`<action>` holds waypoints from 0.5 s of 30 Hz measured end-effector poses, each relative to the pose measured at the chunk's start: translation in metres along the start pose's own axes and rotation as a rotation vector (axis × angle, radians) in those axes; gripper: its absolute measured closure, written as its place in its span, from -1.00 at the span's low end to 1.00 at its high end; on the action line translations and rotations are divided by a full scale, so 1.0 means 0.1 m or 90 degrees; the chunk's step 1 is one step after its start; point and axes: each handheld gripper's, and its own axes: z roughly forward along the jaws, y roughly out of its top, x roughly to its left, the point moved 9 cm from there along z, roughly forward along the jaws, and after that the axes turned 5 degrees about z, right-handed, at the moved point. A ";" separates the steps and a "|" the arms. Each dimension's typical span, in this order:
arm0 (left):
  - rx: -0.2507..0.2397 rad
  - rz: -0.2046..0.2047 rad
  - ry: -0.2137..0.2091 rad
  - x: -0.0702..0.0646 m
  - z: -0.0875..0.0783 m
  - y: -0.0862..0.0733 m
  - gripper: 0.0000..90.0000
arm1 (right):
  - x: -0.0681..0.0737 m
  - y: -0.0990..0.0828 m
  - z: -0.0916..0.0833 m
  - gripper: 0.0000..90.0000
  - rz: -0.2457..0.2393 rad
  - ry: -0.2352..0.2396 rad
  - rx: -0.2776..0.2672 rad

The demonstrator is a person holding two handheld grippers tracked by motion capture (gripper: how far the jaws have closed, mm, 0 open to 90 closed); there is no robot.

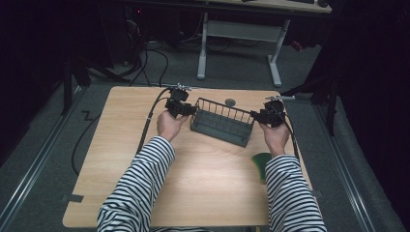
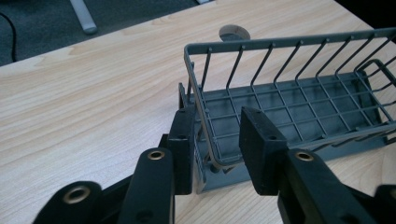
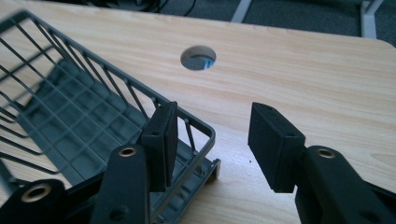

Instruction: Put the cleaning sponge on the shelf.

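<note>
Wire basket: dark grey, long and narrow, grid floor, upright wire bars under a rim rail, solid base strip. It sits on the light wood desk, toward the far middle, set at a slant. Nothing in it.

Left tongs at the basket's left end. In the left gripper view the left tongs straddle the end wall: one jaw outside against it, the other inside over the floor, with a gap left to the wire. Partly open, not clamped.

Right tongs at the right end. In the right gripper view the right tongs stand wide; one jaw is inside the basket corner, the other outside over bare desk.

Both forearms in striped sleeves reach in from the near edge, hands level with the basket ends. Green object near the right sleeve. Round cable hole past the basket. No legible labels or writing.
</note>
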 end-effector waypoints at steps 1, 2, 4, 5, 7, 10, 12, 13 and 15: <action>0.005 0.000 0.000 0.00 0.01 -0.01 0.52 | 0.00 0.00 0.01 0.21 0.000 0.001 0.001; 0.009 0.000 0.001 0.00 0.02 -0.02 0.53 | 0.00 -0.01 0.02 0.23 -0.001 0.006 0.003; 0.009 0.000 0.002 0.00 0.03 -0.03 0.55 | 0.02 -0.02 0.03 0.31 -0.005 0.013 0.009; 0.008 0.001 0.000 -0.01 0.04 -0.03 0.57 | 0.03 -0.02 0.04 0.34 -0.014 0.015 0.013; 0.007 0.009 0.001 -0.03 0.04 -0.03 0.62 | 0.04 -0.03 0.06 0.41 -0.025 0.018 0.023; 0.009 0.011 0.001 -0.03 0.04 -0.03 0.67 | 0.05 -0.06 0.08 0.50 -0.027 0.031 0.033; 0.012 0.003 -0.006 -0.01 0.04 -0.04 0.72 | 0.07 -0.08 0.10 0.53 -0.034 0.031 0.042; 0.013 0.003 -0.007 -0.01 0.04 -0.04 0.76 | 0.07 -0.08 0.10 0.54 -0.043 0.028 0.040; 0.017 0.003 -0.008 0.00 0.05 -0.06 0.82 | 0.07 -0.09 0.10 0.55 -0.043 0.031 0.044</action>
